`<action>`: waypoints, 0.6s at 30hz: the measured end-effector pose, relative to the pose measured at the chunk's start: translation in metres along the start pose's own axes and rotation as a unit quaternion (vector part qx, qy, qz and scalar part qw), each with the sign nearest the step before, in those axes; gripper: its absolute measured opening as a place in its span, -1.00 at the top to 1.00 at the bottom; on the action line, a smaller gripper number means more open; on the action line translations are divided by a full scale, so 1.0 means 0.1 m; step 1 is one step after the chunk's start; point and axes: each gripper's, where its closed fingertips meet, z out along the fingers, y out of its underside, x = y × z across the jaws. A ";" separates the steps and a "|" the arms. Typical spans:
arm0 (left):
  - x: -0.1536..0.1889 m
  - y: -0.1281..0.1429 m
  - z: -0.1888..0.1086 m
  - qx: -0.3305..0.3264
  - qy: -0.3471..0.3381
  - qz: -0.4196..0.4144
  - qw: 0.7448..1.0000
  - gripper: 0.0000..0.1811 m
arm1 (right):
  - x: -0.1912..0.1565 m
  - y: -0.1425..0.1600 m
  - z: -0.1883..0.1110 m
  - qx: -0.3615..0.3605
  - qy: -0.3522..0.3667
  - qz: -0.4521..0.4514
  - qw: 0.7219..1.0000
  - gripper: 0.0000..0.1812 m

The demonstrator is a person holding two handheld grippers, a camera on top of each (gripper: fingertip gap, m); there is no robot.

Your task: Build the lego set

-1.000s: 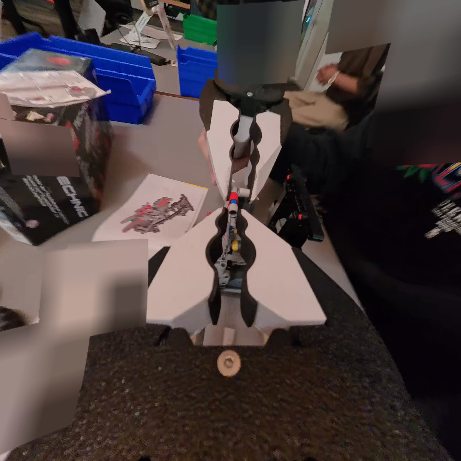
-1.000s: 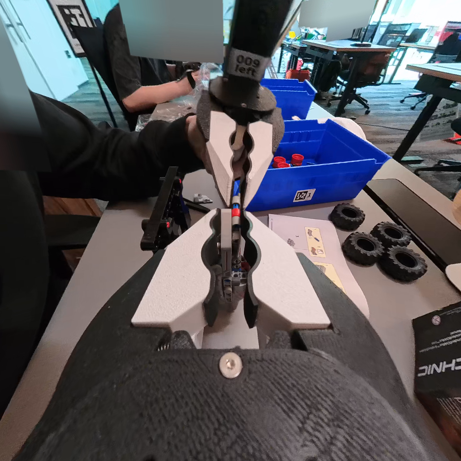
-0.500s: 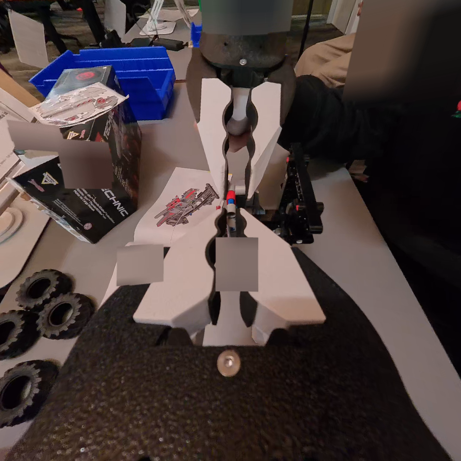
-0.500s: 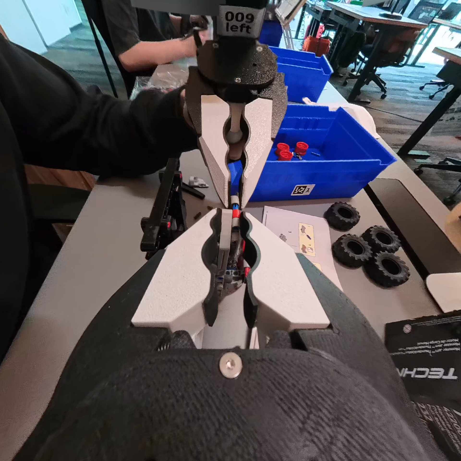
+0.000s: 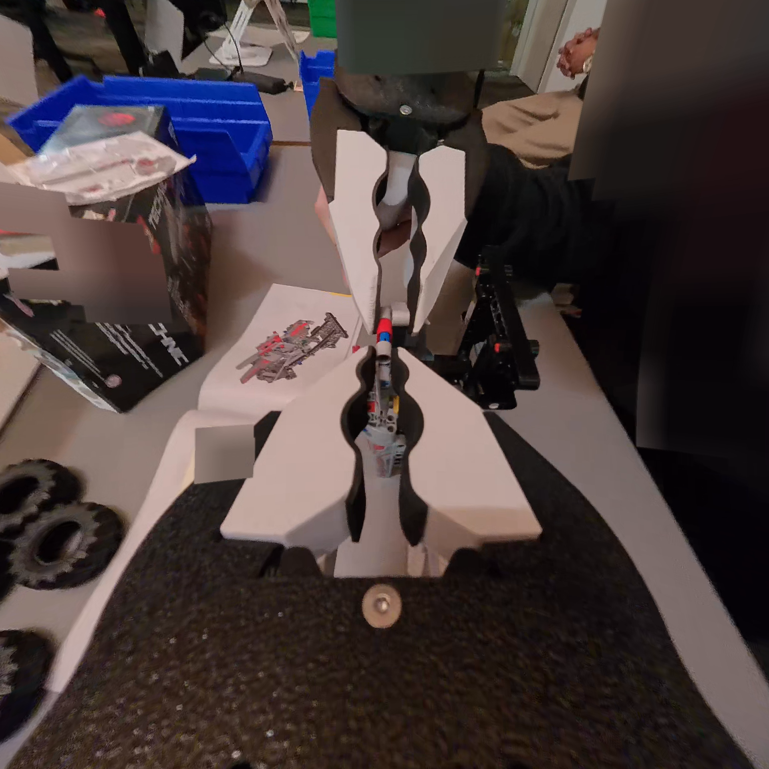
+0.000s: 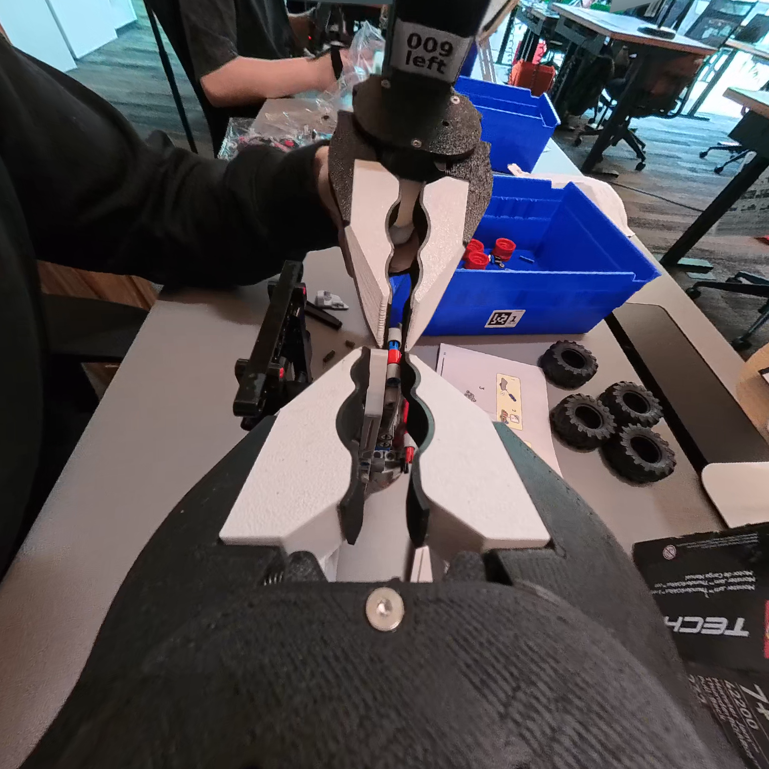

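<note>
Tip-to-tip, grippers [image 5: 385, 353] over table edge [image 5: 591, 374]

The two claws meet tip to tip, closing the middle. Beside them the black frame [image 6: 274, 353] stands upright on the desk [image 6: 166, 416], with bare surface before it. The other side is crowded: blue bin [image 6: 561, 291], booklet [image 6: 491, 383], four tyres [image 6: 611, 416].

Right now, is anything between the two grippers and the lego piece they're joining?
Nothing visible. The left gripper and right gripper meet tip to tip on one grey lego assembly, clear of the black frame beside them.
</note>
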 end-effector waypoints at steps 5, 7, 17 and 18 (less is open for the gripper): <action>0.00 -0.02 0.01 0.001 -0.034 0.066 0.997 0.96 | 0.01 0.00 -0.02 -0.007 0.009 -0.009 1.000 0.85; 0.00 -0.03 0.01 0.002 -0.035 0.063 0.997 0.96 | 0.00 0.00 -0.02 -0.008 0.008 -0.010 1.000 0.85; -0.01 -0.03 -0.02 0.016 -0.028 0.039 0.999 0.91 | -0.03 -0.01 -0.01 -0.008 0.002 -0.012 1.000 0.85; -0.01 -0.03 -0.03 0.017 -0.024 0.034 0.999 0.88 | -0.03 -0.01 -0.01 -0.007 0.002 -0.012 1.000 0.85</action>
